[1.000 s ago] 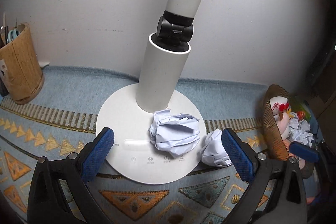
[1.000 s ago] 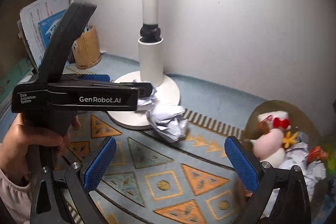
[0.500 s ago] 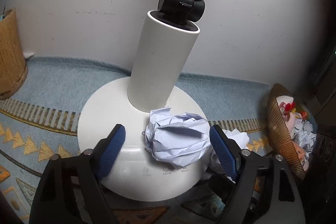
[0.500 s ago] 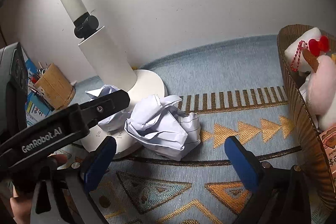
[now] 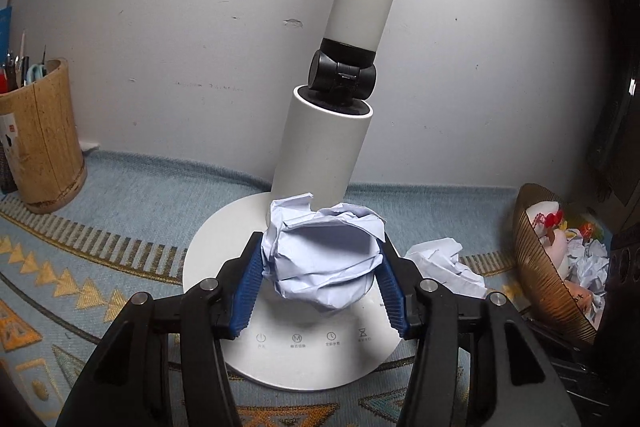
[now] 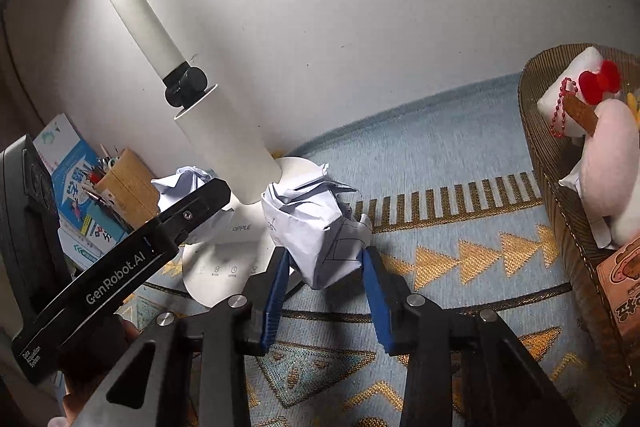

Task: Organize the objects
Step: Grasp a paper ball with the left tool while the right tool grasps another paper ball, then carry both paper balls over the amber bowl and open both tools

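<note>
My left gripper [image 5: 320, 267] is shut on a crumpled white paper ball [image 5: 324, 255] over the round base of a white desk lamp [image 5: 296, 343]. My right gripper [image 6: 324, 267] is shut on a second crumpled paper ball [image 6: 316, 223] beside the lamp base [image 6: 216, 267], on the patterned blue cloth. That second ball shows in the left wrist view [image 5: 444, 263] to the right of the base. The left gripper's body [image 6: 120, 267] and its ball [image 6: 188, 183] show at the left of the right wrist view.
A brown woven basket [image 5: 540, 275] [image 6: 560, 211] at the right holds plush toys and crumpled paper. A wooden pen holder [image 5: 40, 143] stands at the far left against the wall. The lamp's post [image 5: 320, 147] rises just behind both balls. Books [image 6: 76, 195] lean at the left.
Both grippers moved forward and closed. The left jaws went from wide open to clamped on the ball on the lamp base; the right jaws closed on the ball on the cloth.
</note>
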`<state>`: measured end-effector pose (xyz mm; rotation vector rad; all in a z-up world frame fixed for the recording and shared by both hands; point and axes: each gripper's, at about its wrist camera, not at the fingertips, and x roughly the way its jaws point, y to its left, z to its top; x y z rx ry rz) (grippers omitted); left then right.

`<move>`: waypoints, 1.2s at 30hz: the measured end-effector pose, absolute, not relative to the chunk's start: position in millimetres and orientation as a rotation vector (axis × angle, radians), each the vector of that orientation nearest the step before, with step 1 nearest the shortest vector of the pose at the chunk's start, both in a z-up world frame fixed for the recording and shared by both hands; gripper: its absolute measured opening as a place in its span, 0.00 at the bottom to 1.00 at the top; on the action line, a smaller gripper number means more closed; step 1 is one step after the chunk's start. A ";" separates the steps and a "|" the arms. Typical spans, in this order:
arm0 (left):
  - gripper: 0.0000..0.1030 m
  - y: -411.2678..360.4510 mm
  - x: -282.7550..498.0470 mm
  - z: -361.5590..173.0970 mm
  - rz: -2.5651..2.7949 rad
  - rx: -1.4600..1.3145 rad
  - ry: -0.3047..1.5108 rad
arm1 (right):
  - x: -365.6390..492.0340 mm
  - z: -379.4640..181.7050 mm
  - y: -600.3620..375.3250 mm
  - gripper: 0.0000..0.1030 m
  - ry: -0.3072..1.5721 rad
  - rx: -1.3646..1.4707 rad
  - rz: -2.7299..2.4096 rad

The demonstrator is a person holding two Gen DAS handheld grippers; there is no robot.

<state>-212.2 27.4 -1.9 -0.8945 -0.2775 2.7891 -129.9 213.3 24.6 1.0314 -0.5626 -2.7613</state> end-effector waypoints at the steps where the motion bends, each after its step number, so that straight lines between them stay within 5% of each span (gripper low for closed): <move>1: 0.49 26.5 -214.8 -3.2 2.788 -0.899 -0.280 | -129.3 25.5 211.6 0.34 -0.548 1.029 -2.763; 22: 0.49 2.6 -211.3 31.9 2.856 -0.766 -0.455 | -102.9 48.3 210.7 0.32 -0.445 0.831 -2.821; 25: 0.49 10.3 -203.8 50.3 2.823 -0.713 -0.457 | -85.2 76.5 228.6 0.32 -0.540 0.722 -2.810; 36: 0.50 184.5 -227.4 118.8 2.505 -0.696 -0.204 | 23.8 164.5 378.7 0.32 -0.605 0.564 -3.090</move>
